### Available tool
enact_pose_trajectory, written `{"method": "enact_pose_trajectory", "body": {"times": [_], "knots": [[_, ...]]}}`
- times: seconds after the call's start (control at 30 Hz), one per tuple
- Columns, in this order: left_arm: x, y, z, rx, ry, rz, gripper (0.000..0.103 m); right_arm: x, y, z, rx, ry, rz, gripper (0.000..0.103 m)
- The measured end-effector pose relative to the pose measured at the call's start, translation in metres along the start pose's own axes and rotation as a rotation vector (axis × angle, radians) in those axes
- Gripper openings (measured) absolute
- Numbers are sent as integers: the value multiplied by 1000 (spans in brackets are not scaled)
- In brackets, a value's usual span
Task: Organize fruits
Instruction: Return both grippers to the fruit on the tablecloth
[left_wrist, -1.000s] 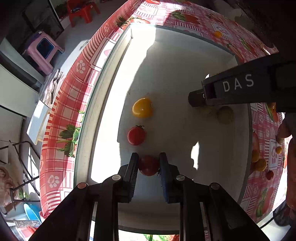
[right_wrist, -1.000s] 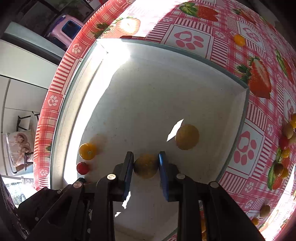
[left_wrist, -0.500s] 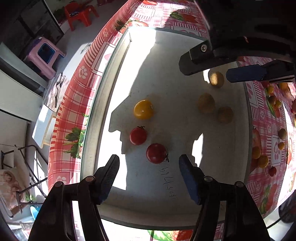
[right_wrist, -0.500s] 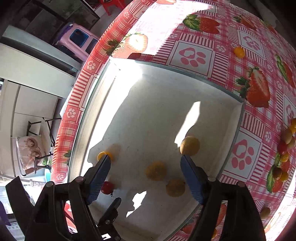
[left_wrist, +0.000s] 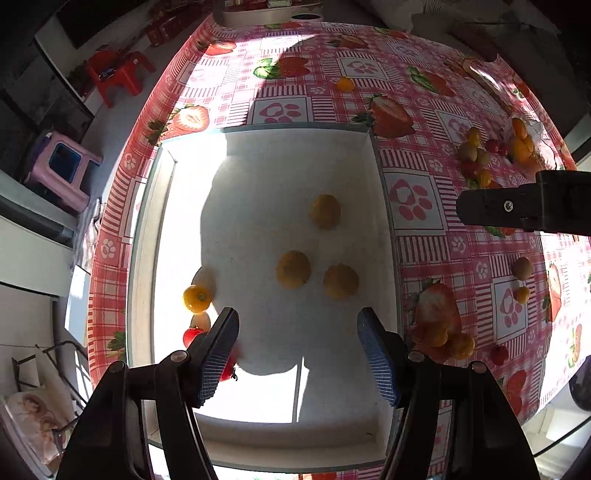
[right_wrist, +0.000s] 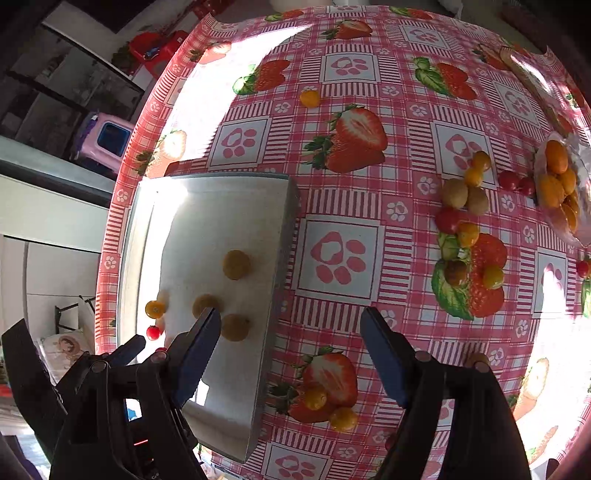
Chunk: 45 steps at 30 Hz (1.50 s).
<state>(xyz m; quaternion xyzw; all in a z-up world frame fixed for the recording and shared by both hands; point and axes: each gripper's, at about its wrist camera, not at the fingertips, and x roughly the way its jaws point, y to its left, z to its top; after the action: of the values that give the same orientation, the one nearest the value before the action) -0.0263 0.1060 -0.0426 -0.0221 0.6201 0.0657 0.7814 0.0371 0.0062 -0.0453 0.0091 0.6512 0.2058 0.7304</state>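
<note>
Both wrist views downward — shared tray (left_wrist: 384, 192)

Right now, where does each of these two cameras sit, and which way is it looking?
Left wrist: rides on the left gripper, looking steeply down into the white tray; its two open blue-padded fingers show, with the right gripper's dark body at the right edge.
Right wrist: rides on the right gripper, looking down across the tray's right wall and the strawberry tablecloth; its open fingers show, the left gripper at lower left.
Shared: the tray, its three dull yellow fruits and the yellow tomato.
</note>
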Motion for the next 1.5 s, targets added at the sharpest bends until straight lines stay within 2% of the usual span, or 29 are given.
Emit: {"method": "enact_pose_trajectory", "body": {"times": [0.2, 0.4, 0.67, 0.87, 1.1, 1.43, 1.5], "knots": [[-7, -52, 28, 104, -21, -50, 68, -17, -80, -6, 135, -22, -75, 81], [2, -102, 49, 179, -3, -95, 68, -27, -146, -18, 232, -35, -127, 81], [34, -146, 74, 180, 21, -111, 68, -37, -214, -31, 335, -67, -181, 81], [56, -167, 88, 163, 18, -109, 68, -41, -260, -22, 378, -116, -232, 81], [73, -176, 94, 127, 31, -102, 68, -33, -294, -5, 390, -141, -241, 69], [80, -181, 101, 128, 18, -89, 68, -24, -302, 19, 379, -172, -249, 60], [80, -184, 103, 132, 10, -74, 62, -24, -302, 21, 376, -175, -266, 53]]}}
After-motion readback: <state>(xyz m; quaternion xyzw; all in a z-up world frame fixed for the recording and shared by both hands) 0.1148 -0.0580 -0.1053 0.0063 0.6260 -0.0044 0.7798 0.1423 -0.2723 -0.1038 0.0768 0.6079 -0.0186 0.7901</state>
